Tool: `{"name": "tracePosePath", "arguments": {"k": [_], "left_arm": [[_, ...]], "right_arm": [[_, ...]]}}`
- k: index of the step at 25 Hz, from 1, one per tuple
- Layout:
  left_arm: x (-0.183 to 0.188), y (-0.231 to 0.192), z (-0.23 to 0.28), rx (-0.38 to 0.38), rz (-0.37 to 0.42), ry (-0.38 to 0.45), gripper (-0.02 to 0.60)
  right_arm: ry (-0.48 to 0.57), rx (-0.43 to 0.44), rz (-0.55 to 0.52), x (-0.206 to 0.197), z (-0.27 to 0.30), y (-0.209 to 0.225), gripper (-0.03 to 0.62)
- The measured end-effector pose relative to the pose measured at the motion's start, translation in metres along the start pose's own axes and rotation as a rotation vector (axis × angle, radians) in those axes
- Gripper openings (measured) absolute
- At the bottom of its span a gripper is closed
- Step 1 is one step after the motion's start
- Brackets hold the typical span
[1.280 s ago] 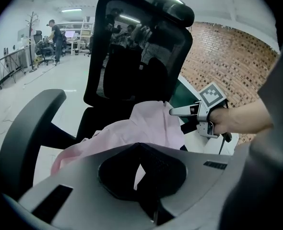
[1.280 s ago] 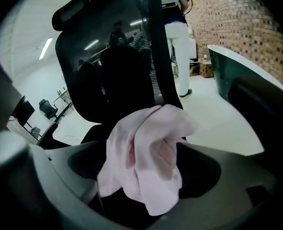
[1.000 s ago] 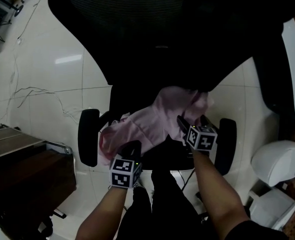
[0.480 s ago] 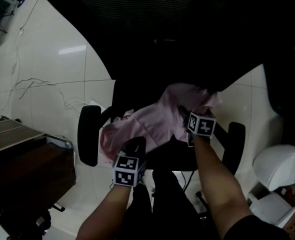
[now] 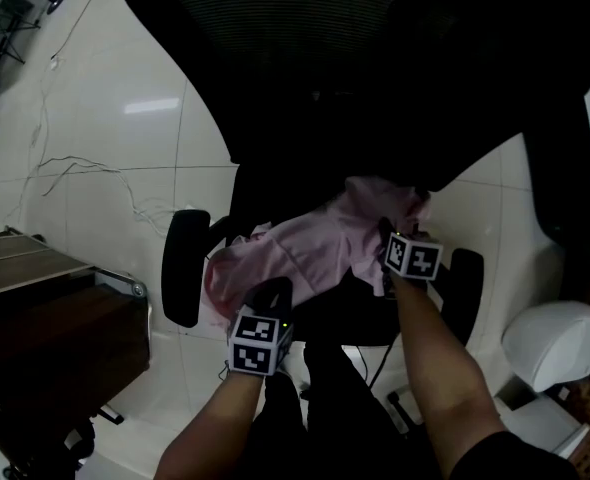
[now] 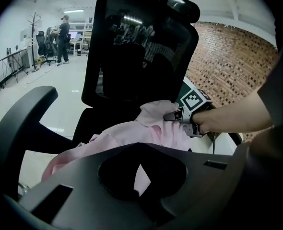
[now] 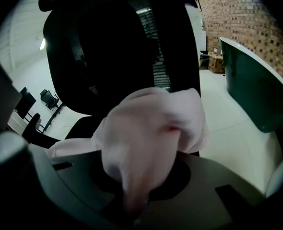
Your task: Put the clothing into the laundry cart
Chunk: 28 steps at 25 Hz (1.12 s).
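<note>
A pink garment (image 5: 305,248) lies crumpled on the seat of a black office chair (image 5: 375,68). My left gripper (image 5: 267,293) sits at the garment's near edge, and a strip of pink cloth (image 6: 140,174) runs in between its closed jaws. My right gripper (image 5: 385,233) is at the far right end of the garment, below the chair back. Its jaws have just been closing, and a bunched fold of the pink cloth (image 7: 151,123) is pinched between them. The left gripper view shows the right gripper (image 6: 177,115) on the cloth. No laundry cart is in view.
The chair's black armrests (image 5: 183,268) (image 5: 465,288) flank the garment, and its tall back rises just beyond. A dark wooden cabinet (image 5: 55,318) stands at the left. A white chair (image 5: 555,338) stands at the right. Cables (image 5: 85,178) trail over the white tiled floor.
My right gripper has sunk a little into the far end of the garment and closed on a fold of it. The left gripper has stayed at the near edge.
</note>
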<state>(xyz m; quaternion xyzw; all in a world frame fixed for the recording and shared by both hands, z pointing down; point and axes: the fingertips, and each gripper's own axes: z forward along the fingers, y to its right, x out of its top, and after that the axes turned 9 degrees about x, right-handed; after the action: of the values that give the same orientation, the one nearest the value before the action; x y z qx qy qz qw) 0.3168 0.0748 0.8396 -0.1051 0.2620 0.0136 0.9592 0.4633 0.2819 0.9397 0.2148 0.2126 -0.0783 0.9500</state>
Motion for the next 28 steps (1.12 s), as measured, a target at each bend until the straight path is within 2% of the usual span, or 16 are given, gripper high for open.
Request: {"name": "tracePosePath", "arguments": {"k": [7,13,18,28], "left_arm": [[0.0,0.002,-0.013,0.025,0.0,0.017,0.0],[0.013,0.0,-0.034,0.049,0.0,0.06,0.0],[0.027,0.002,-0.055,0.068,0.005,0.101,0.0],[0.041,-0.009,-0.124,0.114,-0.037,0.193,0.0]], "right_arm": [[0.066,0.049,-0.022,0.011,-0.03,-0.015,0.097],[0.161,0.149,-0.051,0.025,-0.066,-0.042,0.091],[0.265,0.222,-0.139,0.064,-0.109,-0.076,0.087],[0.351,0.329,-0.272,0.097,-0.183,-0.153,0.086]]}}
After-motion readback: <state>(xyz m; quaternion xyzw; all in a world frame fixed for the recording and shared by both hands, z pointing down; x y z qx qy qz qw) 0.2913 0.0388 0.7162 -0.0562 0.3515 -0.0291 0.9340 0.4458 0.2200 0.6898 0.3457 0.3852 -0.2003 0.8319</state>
